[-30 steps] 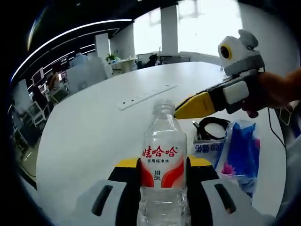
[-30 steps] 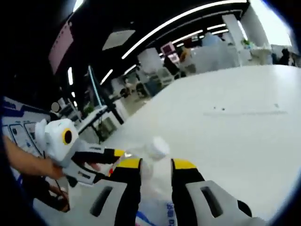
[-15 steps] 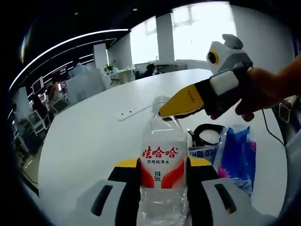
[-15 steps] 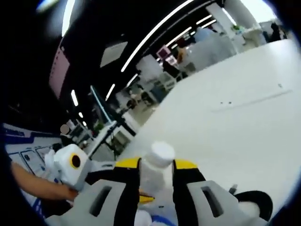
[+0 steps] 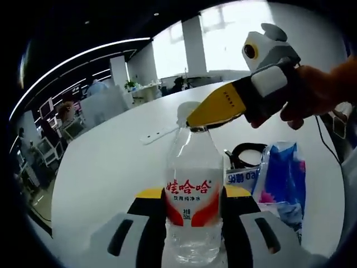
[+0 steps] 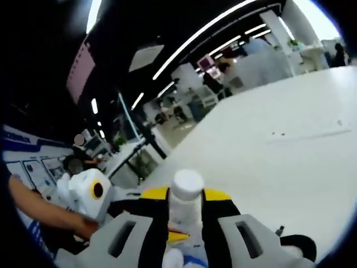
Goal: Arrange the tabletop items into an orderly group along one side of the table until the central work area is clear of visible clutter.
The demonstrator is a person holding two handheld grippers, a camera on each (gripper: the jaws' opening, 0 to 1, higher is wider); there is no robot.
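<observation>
A clear water bottle point(image 5: 192, 190) with a red and white label stands upright between the jaws of my left gripper point(image 5: 193, 196), which is shut on its body. My right gripper point(image 5: 207, 111) reaches in from the right, held by a hand, with its yellow jaws at the bottle's neck just under the white cap point(image 5: 186, 111). In the right gripper view the cap point(image 6: 187, 182) rises between the tips of my right gripper point(image 6: 186, 195). The neck fills the gap between the jaws. The left gripper point(image 6: 92, 195) and a hand show at the lower left there.
On the white table point(image 5: 100, 167), a blue packet point(image 5: 284, 178) and a coiled black cable point(image 5: 251, 153) lie right of the bottle. A white power strip point(image 5: 159, 133) lies farther back. Office desks, chairs and people are beyond the table's far edge.
My right gripper has come in from the right of the bottle to its top, and its jaws now sit on either side of the neck. The left gripper keeps its hold.
</observation>
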